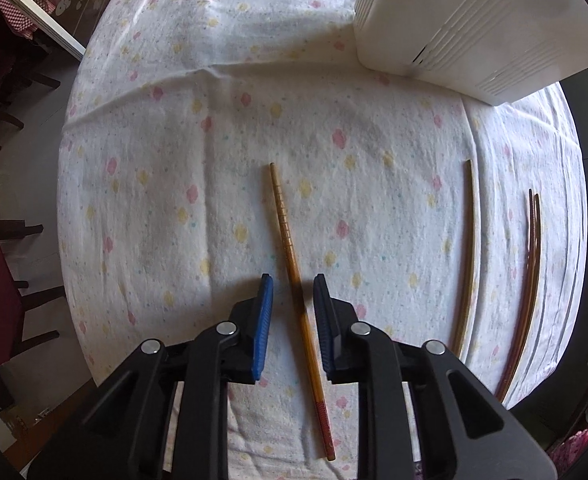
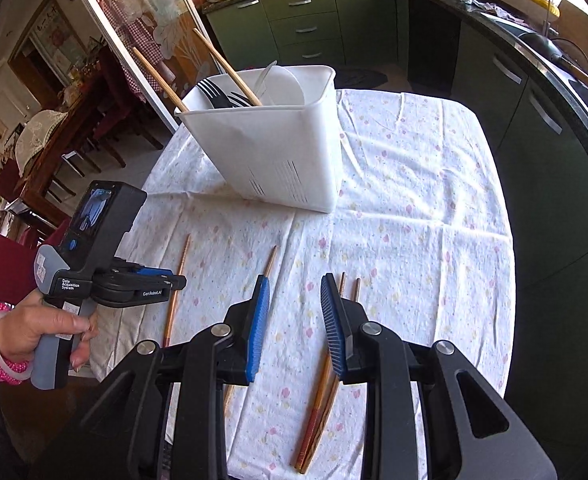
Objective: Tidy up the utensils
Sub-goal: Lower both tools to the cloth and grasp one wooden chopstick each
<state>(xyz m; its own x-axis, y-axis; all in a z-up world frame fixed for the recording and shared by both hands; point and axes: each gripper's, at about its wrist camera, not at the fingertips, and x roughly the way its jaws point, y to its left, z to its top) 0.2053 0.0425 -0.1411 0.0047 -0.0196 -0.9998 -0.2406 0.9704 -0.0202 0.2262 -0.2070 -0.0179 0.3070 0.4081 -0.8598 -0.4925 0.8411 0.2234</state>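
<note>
Four chopsticks (image 2: 178, 288) lie on the cloth, two (image 2: 230, 68) in the holder (image 2: 278, 152).

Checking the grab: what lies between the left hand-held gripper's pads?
One chopstick on the tablecloth, untouched between the left hand-held gripper's pads, in the left wrist view.

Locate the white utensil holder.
In the right wrist view, the white utensil holder stands on the floral tablecloth toward its far left end, beyond the loose chopsticks.
</note>
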